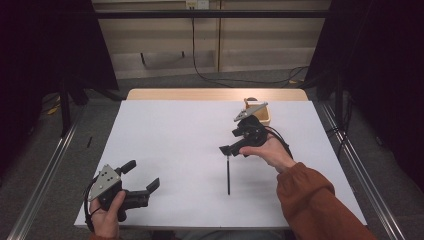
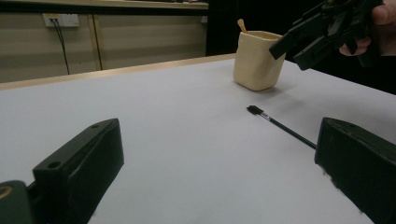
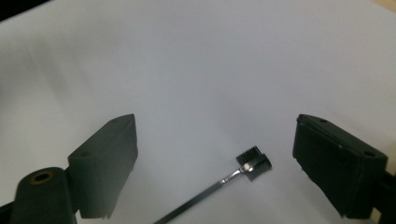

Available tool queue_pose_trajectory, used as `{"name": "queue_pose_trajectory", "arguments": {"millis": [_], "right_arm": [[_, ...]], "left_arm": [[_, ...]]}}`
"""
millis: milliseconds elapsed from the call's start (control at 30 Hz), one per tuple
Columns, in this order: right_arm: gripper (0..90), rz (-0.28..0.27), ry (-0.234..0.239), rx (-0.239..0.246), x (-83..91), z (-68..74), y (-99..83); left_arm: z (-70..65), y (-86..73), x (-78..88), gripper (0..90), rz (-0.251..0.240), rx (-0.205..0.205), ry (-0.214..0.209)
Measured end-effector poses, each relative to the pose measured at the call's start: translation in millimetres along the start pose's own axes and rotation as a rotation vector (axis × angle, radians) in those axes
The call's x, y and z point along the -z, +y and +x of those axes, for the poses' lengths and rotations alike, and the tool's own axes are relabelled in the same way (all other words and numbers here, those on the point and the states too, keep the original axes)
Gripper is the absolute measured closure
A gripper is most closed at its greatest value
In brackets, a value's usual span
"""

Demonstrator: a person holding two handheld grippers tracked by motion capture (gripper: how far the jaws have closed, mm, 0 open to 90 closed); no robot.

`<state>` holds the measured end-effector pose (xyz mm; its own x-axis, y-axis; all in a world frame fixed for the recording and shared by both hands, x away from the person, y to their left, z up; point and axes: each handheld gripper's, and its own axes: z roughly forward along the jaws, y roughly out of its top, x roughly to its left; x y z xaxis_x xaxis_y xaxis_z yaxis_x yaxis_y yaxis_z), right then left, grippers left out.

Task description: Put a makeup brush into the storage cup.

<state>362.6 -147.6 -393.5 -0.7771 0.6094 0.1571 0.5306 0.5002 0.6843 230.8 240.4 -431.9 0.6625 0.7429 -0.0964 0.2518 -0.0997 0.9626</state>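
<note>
A thin black brush (image 1: 228, 175) lies flat on the white table (image 1: 170, 135), its small bristled head (image 3: 253, 163) at the far end of the handle. My right gripper (image 1: 231, 149) hovers just over that head, jaws wide apart and nothing between the pads; in the right gripper view the head lies on the table between the two jaws, nearer the right one. My left gripper (image 1: 143, 174) rests at the table's near left corner, open and empty, pointed toward the brush (image 2: 280, 126). In the left gripper view the right gripper (image 2: 299, 49) hangs at the upper right.
A beige cup (image 2: 258, 60) with a wooden stick (image 2: 241, 24) in it stands at the far right of the table, just behind the right hand. A wooden strip (image 1: 215, 94) edges the far side. Metal rails run along both sides of the table.
</note>
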Motion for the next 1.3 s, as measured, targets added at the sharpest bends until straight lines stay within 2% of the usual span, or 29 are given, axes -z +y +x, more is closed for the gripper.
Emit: {"name": "queue_pose_trajectory", "arguments": {"millis": [167,267,333,467,533,700,867,933,1067,1133,1300], "right_arm": [[11.4,0.08,0.019,-0.031,-5.8,-0.2,2.1],[10.0,0.083,0.042,-0.045,-7.8,-0.3,2.8],[9.2,0.122,0.043,-0.059,-10.5,-1.3,2.8],[12.1,0.198,0.043,-0.059,-16.5,-1.4,2.3],[12.4,0.237,0.041,-0.078,-20.4,-1.9,1.8],[12.9,0.297,0.045,-0.1,-27.7,-2.8,2.2],[14.9,0.331,0.05,-0.13,-33.3,-4.9,3.5],[23.0,0.36,0.054,-0.153,-36.1,-5.8,3.6],[26.8,0.436,0.069,-0.202,-42.5,-7.5,3.2],[29.8,0.476,0.056,-0.218,-47.1,-8.2,3.1],[35.0,0.514,0.048,-0.247,-54.5,-9.9,2.0]], "left_arm": [[0.1,0.0,-0.2,1.2,0.002,0.0,-0.001],[0.9,-0.2,0.1,1.1,-0.002,0.006,0.002],[1.2,-0.3,0.0,1.1,-0.002,0.008,0.001],[0.5,-0.1,-0.2,1.1,0.001,0.004,-0.001],[0.9,-0.2,-0.4,1.0,0.001,0.004,-0.002],[1.0,-0.4,-0.3,1.0,-0.001,0.01,0.001],[1.3,-0.4,-0.7,1.0,0.002,0.007,-0.003],[1.5,-0.4,-0.8,1.0,0.003,0.007,-0.004],[1.6,-0.5,-1.0,1.0,0.003,0.01,-0.003],[1.6,-0.5,-0.9,1.0,0.003,0.009,-0.006],[1.8,-0.7,-0.7,1.0,0.002,0.011,-0.007]]}}
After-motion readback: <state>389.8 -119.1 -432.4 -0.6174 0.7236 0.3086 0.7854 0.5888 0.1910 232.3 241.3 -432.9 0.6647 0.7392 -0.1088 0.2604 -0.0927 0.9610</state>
